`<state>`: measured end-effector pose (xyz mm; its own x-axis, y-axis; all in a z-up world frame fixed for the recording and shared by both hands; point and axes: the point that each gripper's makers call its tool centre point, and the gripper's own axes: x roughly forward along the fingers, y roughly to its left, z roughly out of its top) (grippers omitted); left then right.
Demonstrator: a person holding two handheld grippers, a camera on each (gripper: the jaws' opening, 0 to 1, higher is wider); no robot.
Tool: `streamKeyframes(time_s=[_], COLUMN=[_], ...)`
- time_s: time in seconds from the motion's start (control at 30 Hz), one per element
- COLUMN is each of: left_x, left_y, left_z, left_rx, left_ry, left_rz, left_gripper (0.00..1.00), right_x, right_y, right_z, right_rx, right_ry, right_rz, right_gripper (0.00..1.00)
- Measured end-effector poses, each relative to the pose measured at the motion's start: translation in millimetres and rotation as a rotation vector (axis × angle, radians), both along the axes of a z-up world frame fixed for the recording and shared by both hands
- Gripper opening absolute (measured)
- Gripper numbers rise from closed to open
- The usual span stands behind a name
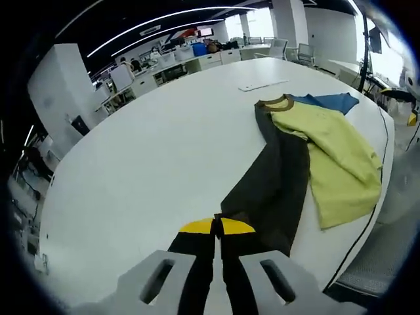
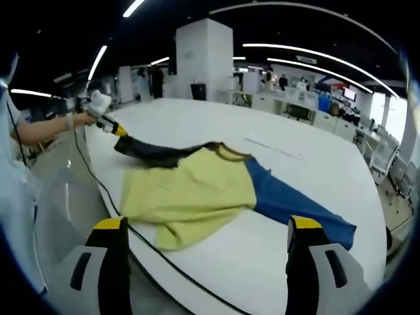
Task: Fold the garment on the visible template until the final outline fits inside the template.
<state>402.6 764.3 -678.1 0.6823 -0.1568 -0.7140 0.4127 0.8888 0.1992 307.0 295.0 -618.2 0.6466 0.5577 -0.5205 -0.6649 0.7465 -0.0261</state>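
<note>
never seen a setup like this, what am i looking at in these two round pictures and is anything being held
A person holds a two-jaw hand tool in each hand, with a camera on each looking along its jaws. In the left gripper view, the left gripper is shut on the dark sleeve of a shirt, pulling it out across the white table. In the right gripper view, the right gripper is open and holds nothing; the shirt shows yellow, blue and dark parts. A thin black cable runs along the table edge.
</note>
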Motion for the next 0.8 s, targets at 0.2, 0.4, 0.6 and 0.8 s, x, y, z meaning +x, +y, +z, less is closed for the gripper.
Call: streamKeyframes(time_s=[0.2, 0.4, 0.6, 0.8], left_x=[15.1, 28.9, 36.3, 43.3], left_y=[22, 38, 50, 66], left_z=[-5.4, -10.0, -20.9, -26.5], left_rx=[0.007, 0.013, 0.02, 0.024], left_ry=[0.009, 0.001, 0.035, 0.066], left_rz=[0.032, 0.055, 0.064, 0.082], left_gripper=[0.0, 0.0, 0.0, 0.0], right_x=[2, 3, 5, 8], right_y=[1, 0, -1, -3], right_z=[1.7, 3.4, 4.3, 4.9], right_rx=[-0.006, -0.011, -0.014, -0.014], right_ry=[-0.001, 0.0, 0.002, 0.001], right_rz=[-0.009, -0.025, -0.039, -0.054], right_gripper=[1.0, 1.0, 1.0, 1.0])
